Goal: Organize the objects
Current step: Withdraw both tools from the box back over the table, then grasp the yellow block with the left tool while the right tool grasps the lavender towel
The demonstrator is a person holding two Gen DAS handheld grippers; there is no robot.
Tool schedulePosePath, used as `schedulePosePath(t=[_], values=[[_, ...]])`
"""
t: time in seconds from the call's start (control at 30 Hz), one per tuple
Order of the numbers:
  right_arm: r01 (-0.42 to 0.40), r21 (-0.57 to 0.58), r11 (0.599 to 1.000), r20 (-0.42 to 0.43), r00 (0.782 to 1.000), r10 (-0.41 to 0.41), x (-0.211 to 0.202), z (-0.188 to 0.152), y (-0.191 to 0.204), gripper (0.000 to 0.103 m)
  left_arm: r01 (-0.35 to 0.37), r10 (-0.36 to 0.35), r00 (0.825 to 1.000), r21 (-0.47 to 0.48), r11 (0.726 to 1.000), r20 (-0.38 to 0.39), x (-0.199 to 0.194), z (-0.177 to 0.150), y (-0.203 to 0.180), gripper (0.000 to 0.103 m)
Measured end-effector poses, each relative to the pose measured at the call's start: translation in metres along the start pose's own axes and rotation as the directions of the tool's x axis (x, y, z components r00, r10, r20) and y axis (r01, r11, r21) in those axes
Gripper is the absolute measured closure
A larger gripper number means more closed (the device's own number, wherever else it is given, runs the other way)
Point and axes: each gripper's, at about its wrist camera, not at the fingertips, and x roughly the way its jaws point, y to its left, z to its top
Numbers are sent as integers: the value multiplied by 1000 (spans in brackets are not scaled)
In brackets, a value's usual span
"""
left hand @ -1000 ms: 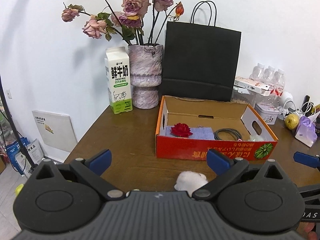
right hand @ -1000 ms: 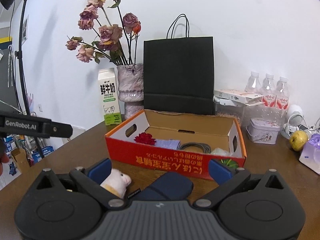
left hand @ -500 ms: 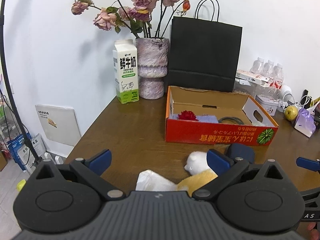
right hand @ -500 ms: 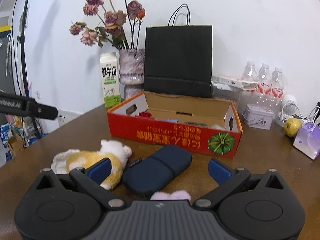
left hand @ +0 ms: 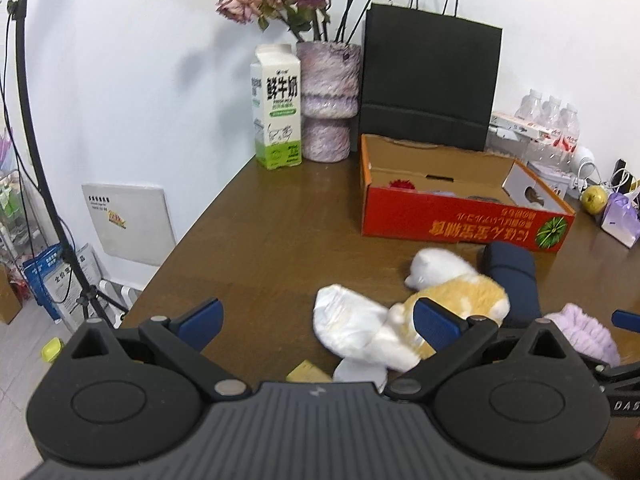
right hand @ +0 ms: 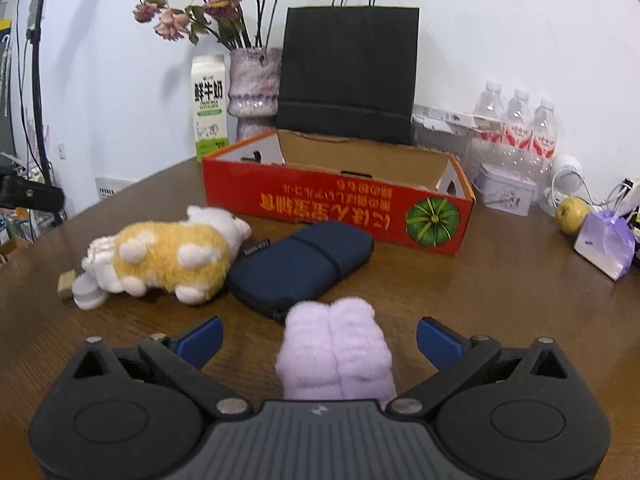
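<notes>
left wrist view, brown wood table (left hand: 260,248), white wall (left hand: 140,80), both tongs open, empty

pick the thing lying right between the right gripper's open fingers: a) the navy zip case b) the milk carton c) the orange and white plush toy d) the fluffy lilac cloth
d: in the right wrist view the fluffy lilac cloth lies between the open fingers of the right gripper, untouched by either, while the navy zip case and the plush toy lie farther out on the table.
</notes>
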Motion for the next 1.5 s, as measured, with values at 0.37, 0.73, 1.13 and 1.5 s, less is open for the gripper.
schedulePosePath(t=[0.37, 0.73, 1.13, 1.5], values=[[40, 0, 999, -73, 997, -40, 13, -17, -4, 0, -4, 3, 998, -12, 1000, -57, 12, -25, 33, 0], [60, 14, 998, -86, 995, -59, 19, -20, -7, 0, 12, -12, 993, 5, 1000, -114, 33, -43, 52, 0], [63, 49, 997, -97, 994, -58, 20, -20, -14, 0, 47, -37, 991, 74, 996, -127, 56, -53, 47, 0], [58, 58, 997, -100, 994, -52, 20, -21, -16, 0, 117, -107, 990, 112, 987, -87, 61, -51, 43, 18]])
